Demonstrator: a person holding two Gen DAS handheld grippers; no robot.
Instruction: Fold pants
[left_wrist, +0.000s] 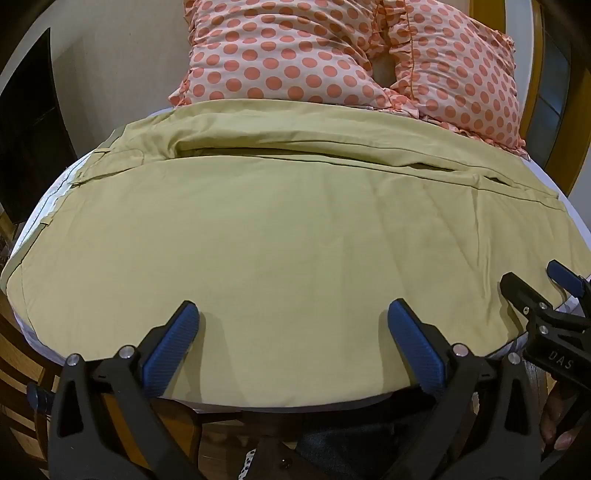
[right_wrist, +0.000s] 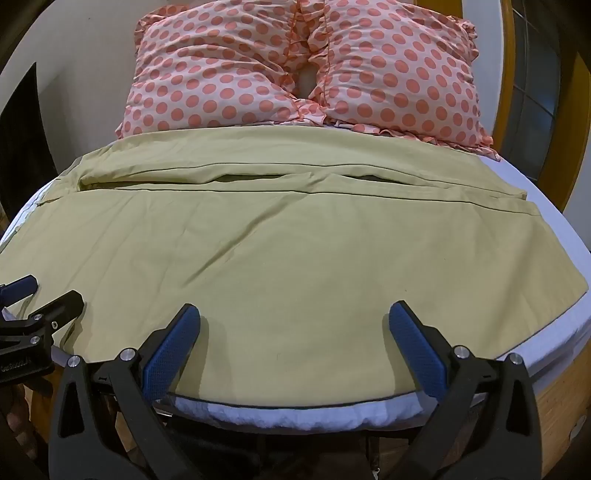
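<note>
Khaki-green pants (left_wrist: 280, 236) lie spread flat across a white bed, one leg nearer me and the other folded behind it; they also fill the right wrist view (right_wrist: 295, 251). My left gripper (left_wrist: 293, 314) is open, its blue pads (left_wrist: 173, 343) resting over the pants' near edge. My right gripper (right_wrist: 294, 314) is open the same way over the near edge, further right. The right gripper shows at the right edge of the left wrist view (left_wrist: 535, 288), and the left gripper at the left edge of the right wrist view (right_wrist: 44, 295).
Two pink pillows with orange dots (left_wrist: 295, 51) (right_wrist: 303, 70) lean at the head of the bed behind the pants. The white mattress edge (right_wrist: 295, 411) shows below the pants. A wooden bed frame (right_wrist: 561, 398) and a yellow-framed door (right_wrist: 535, 92) stand to the right.
</note>
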